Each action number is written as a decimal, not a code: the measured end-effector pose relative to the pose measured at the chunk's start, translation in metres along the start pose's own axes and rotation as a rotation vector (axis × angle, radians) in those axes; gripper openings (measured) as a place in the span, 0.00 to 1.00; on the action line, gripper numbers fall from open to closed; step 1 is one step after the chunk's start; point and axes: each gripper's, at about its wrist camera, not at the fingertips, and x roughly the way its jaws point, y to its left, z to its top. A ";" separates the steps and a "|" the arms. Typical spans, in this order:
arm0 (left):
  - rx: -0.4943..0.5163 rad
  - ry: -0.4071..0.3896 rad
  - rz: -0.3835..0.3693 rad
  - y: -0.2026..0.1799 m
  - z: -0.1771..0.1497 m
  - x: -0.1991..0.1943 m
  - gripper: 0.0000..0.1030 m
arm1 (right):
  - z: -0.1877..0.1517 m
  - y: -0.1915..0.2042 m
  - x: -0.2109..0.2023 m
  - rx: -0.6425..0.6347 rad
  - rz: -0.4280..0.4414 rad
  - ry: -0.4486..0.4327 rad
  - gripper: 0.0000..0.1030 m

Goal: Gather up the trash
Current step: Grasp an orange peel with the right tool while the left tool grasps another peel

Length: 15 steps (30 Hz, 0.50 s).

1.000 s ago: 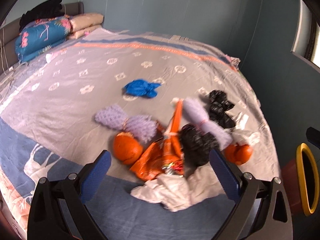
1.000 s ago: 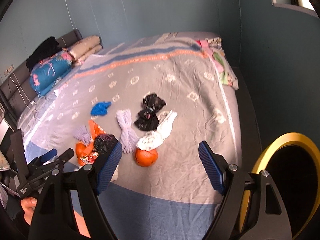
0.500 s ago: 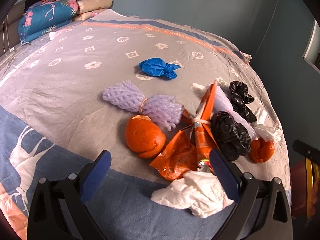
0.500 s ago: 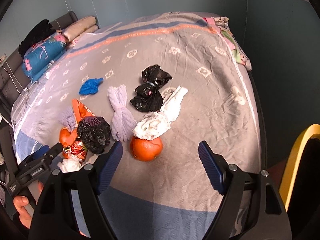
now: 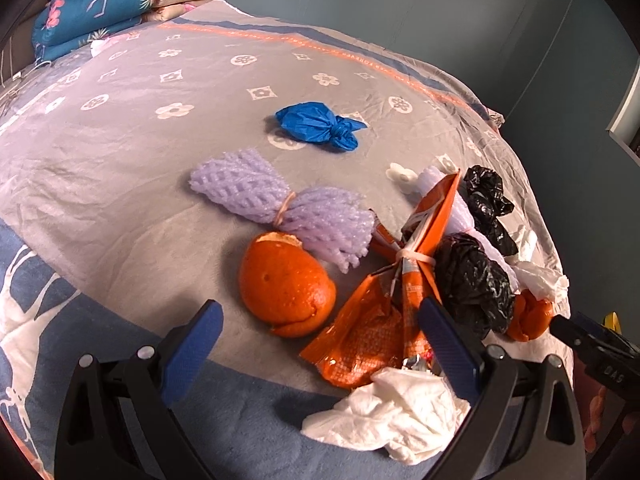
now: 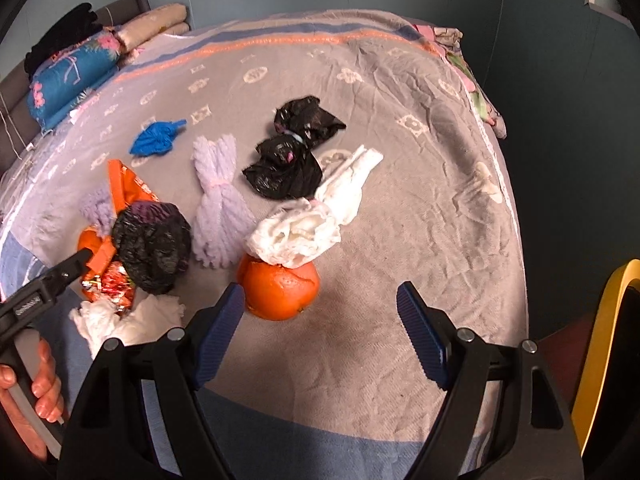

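Note:
Trash lies scattered on a grey patterned bedspread (image 5: 120, 152). In the left wrist view my open, empty left gripper (image 5: 320, 340) hovers just in front of an orange peel (image 5: 286, 284), an orange snack wrapper (image 5: 372, 332) and a crumpled white tissue (image 5: 392, 412). Behind them lie a purple foam net (image 5: 280, 208), a blue bag (image 5: 316, 124) and a black bag (image 5: 472, 280). In the right wrist view my open, empty right gripper (image 6: 320, 328) is just short of a second orange peel (image 6: 280, 288) with a white cloth (image 6: 312, 224) on it. A black bag (image 6: 288, 160) and a purple net (image 6: 218, 208) lie beyond.
Folded quilts and pillows (image 5: 100, 8) are stacked at the head of the bed. A yellow-rimmed bin (image 6: 604, 360) stands on the floor off the bed's right side. The left gripper (image 6: 48, 284) and the hand holding it show at the left of the right wrist view. Teal walls surround the bed.
Both grippers have moved down and forward toward the trash, which now looks larger. The left one has closed in on the orange peel and wrapper, the right one on the second peel. Both stay open.

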 end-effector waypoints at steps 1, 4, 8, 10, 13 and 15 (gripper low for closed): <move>0.003 -0.001 -0.008 -0.001 0.000 0.001 0.91 | 0.000 -0.001 0.003 0.008 0.002 0.008 0.73; -0.002 0.013 -0.041 -0.001 0.001 0.004 0.82 | 0.000 -0.002 0.011 0.023 0.002 0.025 0.73; -0.021 0.012 -0.070 0.003 0.001 0.002 0.75 | 0.002 -0.001 0.016 0.034 0.015 0.031 0.72; -0.042 0.011 -0.099 0.007 0.002 0.000 0.75 | 0.002 0.001 0.017 0.036 0.019 0.029 0.71; -0.071 0.017 -0.117 0.012 0.004 0.002 0.72 | 0.001 0.003 0.020 0.036 0.031 0.034 0.68; -0.067 0.018 -0.111 0.013 0.004 0.004 0.68 | 0.002 0.004 0.025 0.042 0.044 0.044 0.68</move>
